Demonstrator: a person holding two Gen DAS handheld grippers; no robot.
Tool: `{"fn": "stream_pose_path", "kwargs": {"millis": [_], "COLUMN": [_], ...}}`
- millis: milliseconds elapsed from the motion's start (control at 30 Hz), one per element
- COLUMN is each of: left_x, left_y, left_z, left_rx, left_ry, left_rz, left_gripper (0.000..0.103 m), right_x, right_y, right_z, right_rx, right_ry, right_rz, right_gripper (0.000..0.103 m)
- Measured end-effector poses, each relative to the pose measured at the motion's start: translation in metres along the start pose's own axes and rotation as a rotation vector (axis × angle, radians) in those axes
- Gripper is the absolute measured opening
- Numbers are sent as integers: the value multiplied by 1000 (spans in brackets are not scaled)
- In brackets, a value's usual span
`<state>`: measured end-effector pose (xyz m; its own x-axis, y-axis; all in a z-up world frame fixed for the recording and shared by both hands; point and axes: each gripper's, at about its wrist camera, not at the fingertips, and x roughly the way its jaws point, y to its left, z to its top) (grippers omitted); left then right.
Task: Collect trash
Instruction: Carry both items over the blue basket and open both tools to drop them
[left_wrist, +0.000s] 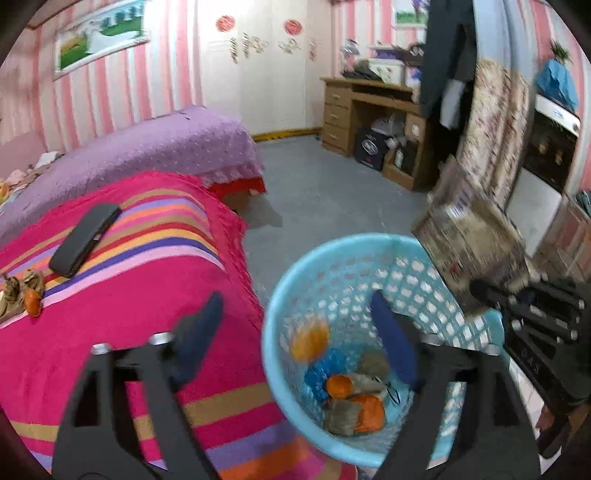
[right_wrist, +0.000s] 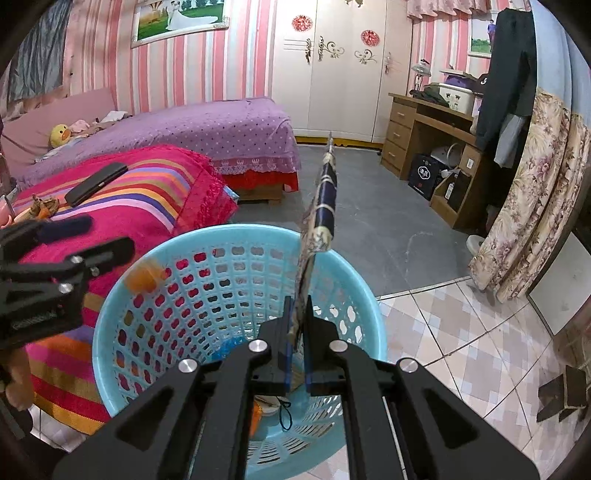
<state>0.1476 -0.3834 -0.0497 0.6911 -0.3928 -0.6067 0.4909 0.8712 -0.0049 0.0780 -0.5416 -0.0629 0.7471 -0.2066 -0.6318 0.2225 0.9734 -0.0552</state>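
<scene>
Left wrist view, nearest first: left gripper (left_wrist: 295, 300) with fingers spread wide and released, nothing between the pads, one finger over the striped pink blanket (left_wrist: 129, 295), the other over the blue basket (left_wrist: 267, 332). Tilted downward toward the basket mouth. Just below the fingers, a blurred orange scrap (left_wrist: 309, 339) in mid-air inside the basket, apart from both pads. On the basket floor, a trash pile (left_wrist: 351, 398): orange peels, a blue wrapper, brownish lumps.

At the right edge, right gripper (left_wrist: 535, 310) clenched on a flat printed packet (left_wrist: 469, 240), held above the far rim of the basket. From the right wrist, same packet (right_wrist: 327, 192) seen edge-on, upright, pinched between closed fingers (right_wrist: 286, 332), also angled downward.

Further left on the blanket, more peel scraps (left_wrist: 22, 295) and a black flat case (left_wrist: 85, 240), well apart from the basket. Beyond, a purple bedspread (left_wrist: 147, 147) and bare grey floor (left_wrist: 332, 192). Farthest back, a cluttered wooden desk (left_wrist: 369, 110), a white wardrobe (left_wrist: 258, 74) and a floral curtain (left_wrist: 491, 129).
</scene>
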Motion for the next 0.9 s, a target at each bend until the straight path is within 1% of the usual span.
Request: {"fn": "stream_pose_path", "kwargs": {"millis": [133,167,233,333,367,400,433,467,567,633,667,700,900], "left_x": [-11,-15,-26,-37,-43,-48,-53,-58,-75,-85,-93,-97,-130], "left_y": [24,33,52,78,89,98,108,118,149,164,177,184,246], "left_z": [3,3,1,0,-1,-2,-3,-4,-12,-17,-22,-25,-41], "left_rx": [-4,-3,-7,-35,-44,-52,-60,-72,-101,-107,-112,-114,-161], "left_ry": [-37,-49,-66,-67,-69,-72,-73,-74,-64,-70,-74,-75,-71], "left_rz": [44,66,107,135,150,166,176,186,218,236,258,269,339], "left_gripper": [92,93,95,96,97,97,97,97,97,97,97,97,97], "right_x": [2,3,5,8,10,11,10,9,6,2,-1,-4,-4], "right_y": [5,6,9,10,10,11,11,11,14,17,23,29,74], "right_z": [-2,-2,-2,-2,-2,-2,-1,1,6,10,13,15,31], "right_rx": [4,4,2,10,14,19,33,42,82,113,118,113,45], "right_ry": [5,6,7,12,16,18,12,-2,-19,-47,-67,-84,-112], "right_rz": [13,15,15,-9,-30,-45,-59,-68,-80,-76,-84,-96,-94], "right_gripper": [4,4,5,6,11,35,53,78,79,84,90,93,96]}}
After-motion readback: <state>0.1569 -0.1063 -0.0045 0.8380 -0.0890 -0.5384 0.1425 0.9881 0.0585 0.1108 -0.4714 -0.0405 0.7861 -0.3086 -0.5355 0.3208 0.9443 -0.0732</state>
